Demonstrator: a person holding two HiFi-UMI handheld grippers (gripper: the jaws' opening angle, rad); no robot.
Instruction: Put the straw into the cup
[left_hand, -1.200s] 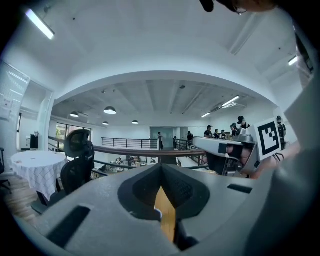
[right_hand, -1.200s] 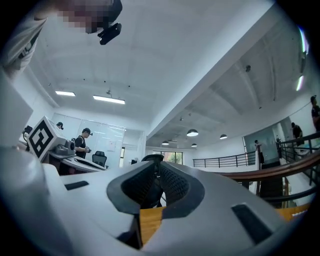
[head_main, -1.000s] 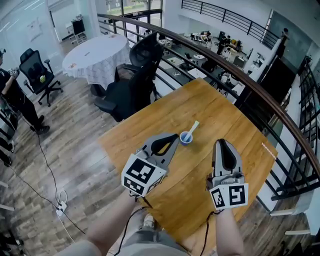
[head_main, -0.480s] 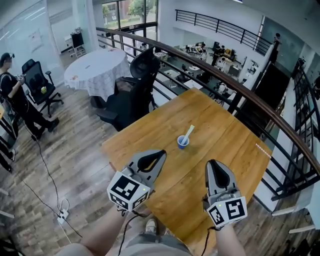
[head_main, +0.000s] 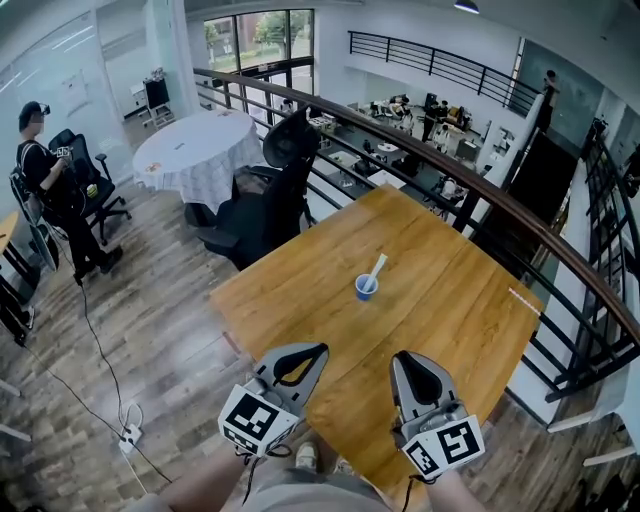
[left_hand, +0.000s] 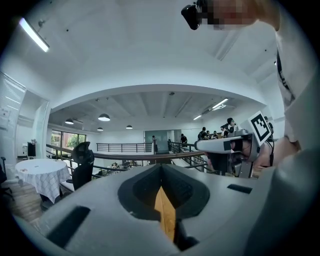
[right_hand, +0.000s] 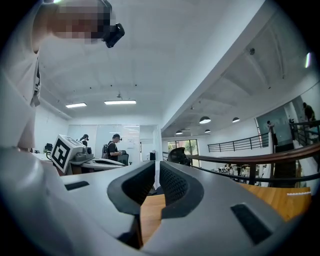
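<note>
At the near edge of the scene, low in the head view, we log the left tongs (head_main: 320, 348) and the right tongs (head_main: 401, 356), side by side and apart, both pointing away over the near corner of the square pale-wood worktop (head_main: 450, 310).

- Left tongs: in the left gripper view the dark pads meet at the tip. Only a thin sliver of wood shows through the slit behind them, and nothing is held.
- Right tongs: in the right gripper view the pads are drawn in to a very narrow slit. Wood shows below them and nothing is between them.
- Each of the tongs carries its cube of black-and-white square markers at the rear, nearest us.

Mid-worktop, well apart from both tongs:
- A small blue cup (head_main: 366, 288) stands upright near the worktop's middle.
- A white straw (head_main: 378, 267) sits in the cup. Its lower end is inside, and its upper end leans out toward the far right.

Beyond the worktop:
- A dark curved wooden handrail (head_main: 500, 182) on black bars runs along the far and right sides.
- Black office chairs (head_main: 270, 195) stand just off the left corner.
- Farther left is a round table under a white cloth (head_main: 195, 150).
- At the far left a person in dark clothes (head_main: 48, 185) stands on the wood-plank floor (head_main: 150, 320).
</note>
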